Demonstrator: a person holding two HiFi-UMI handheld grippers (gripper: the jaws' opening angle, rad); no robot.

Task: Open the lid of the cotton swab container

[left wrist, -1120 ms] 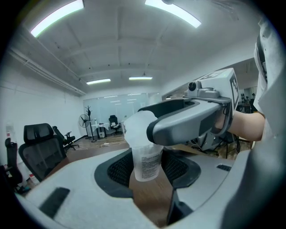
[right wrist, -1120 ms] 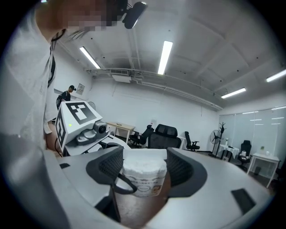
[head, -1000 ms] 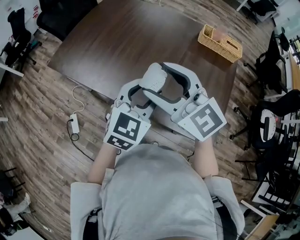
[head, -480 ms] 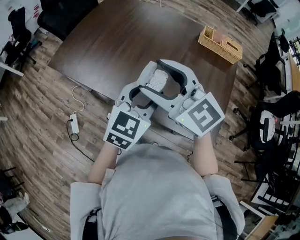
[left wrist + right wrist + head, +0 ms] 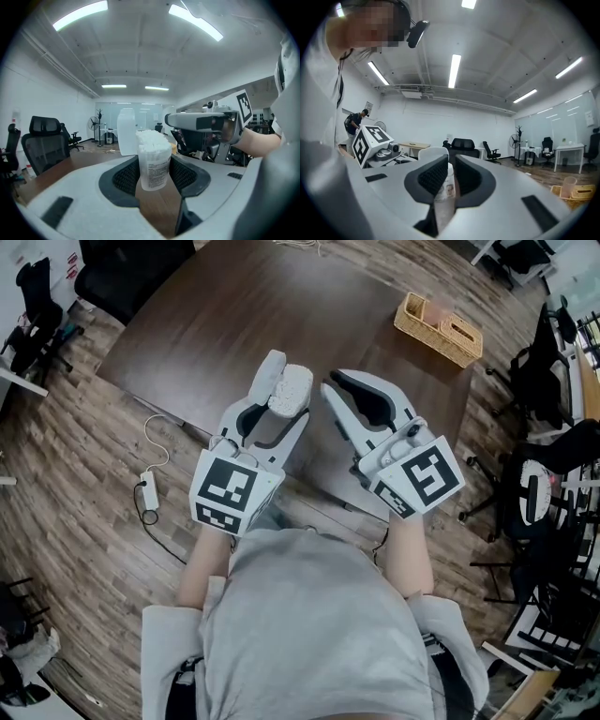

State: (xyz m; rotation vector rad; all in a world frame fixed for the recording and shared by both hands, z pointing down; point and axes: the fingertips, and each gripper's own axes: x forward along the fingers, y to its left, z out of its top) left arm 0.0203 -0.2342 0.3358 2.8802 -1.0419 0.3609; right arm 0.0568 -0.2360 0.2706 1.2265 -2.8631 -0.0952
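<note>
The cotton swab container (image 5: 294,390) is a clear plastic cup packed with white swabs. My left gripper (image 5: 281,397) is shut on it and holds it upright over the table. Its white lid (image 5: 270,369) stands flipped open on the far left side. In the left gripper view the container (image 5: 154,161) sits between the ribbed pads, with the lid (image 5: 126,132) raised behind it. My right gripper (image 5: 330,390) hovers just right of the container, apart from it. Its jaws are closing, almost together, with nothing between them. Through their narrow gap in the right gripper view (image 5: 449,171) the container (image 5: 448,188) shows beyond.
A dark wooden table (image 5: 234,324) lies below both grippers, with a wicker basket (image 5: 439,324) at its far right corner. A cable with a power adapter (image 5: 147,488) lies on the wood floor at left. Office chairs (image 5: 544,381) stand around.
The right gripper, which reached around the container's top, has drawn away to the right and narrowed its jaws. The lid now stands flipped open. The left gripper shifted left with the container.
</note>
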